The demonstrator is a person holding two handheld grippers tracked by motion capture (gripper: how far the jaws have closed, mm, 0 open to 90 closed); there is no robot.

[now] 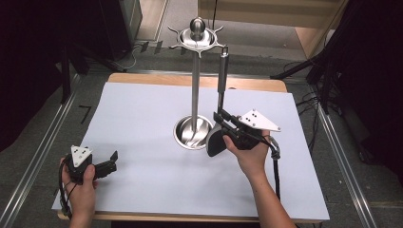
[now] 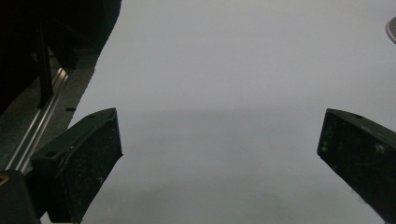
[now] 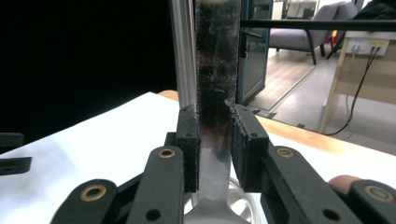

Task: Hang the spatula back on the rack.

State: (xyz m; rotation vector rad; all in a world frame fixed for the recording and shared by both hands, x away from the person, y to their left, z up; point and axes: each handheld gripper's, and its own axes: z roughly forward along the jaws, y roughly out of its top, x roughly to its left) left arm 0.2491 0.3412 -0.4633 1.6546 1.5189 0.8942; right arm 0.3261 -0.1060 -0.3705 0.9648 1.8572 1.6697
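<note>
Right of centre on the white surface point(image 1: 142, 190), right tool point(image 1: 222, 118) is clamped on a utensil's metal handle point(image 1: 222, 71), held upright just beside the stand's pole point(image 1: 195, 80); its dark head point(image 1: 216, 141) hangs by the round steel base point(image 1: 192, 132). Left tool point(image 1: 112, 159) sits near the front-left corner, jaws wide apart, gripping nothing.
</note>
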